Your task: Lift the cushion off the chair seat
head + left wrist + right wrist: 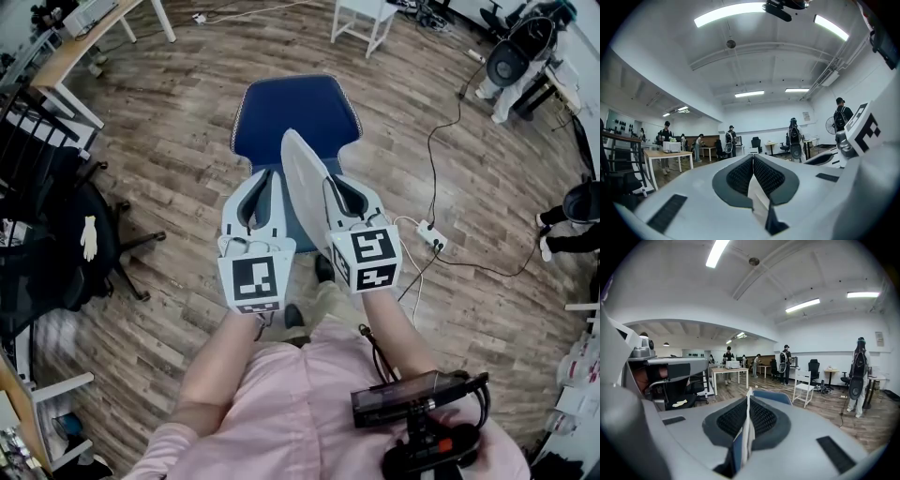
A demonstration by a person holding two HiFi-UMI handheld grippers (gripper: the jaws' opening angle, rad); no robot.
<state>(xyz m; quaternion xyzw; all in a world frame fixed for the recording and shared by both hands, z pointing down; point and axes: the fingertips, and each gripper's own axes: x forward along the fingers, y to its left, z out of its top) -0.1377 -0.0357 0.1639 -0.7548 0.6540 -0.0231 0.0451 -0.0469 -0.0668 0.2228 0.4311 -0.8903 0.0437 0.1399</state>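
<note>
Cushion [302,178]: edge pinched in my right claw [332,180]; tilted above the chair seat [295,108]. My left claw [261,176]: pressed together, just beside it.

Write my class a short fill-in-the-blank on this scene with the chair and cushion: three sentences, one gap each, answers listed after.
1. The thin white cushion is clamped on edge in the ___ gripper.
2. The padded chair seat beneath the cushion is coloured ___.
3. The floor around the chair is laid with ___ planks.

Missing words: right; blue; wooden.
</note>
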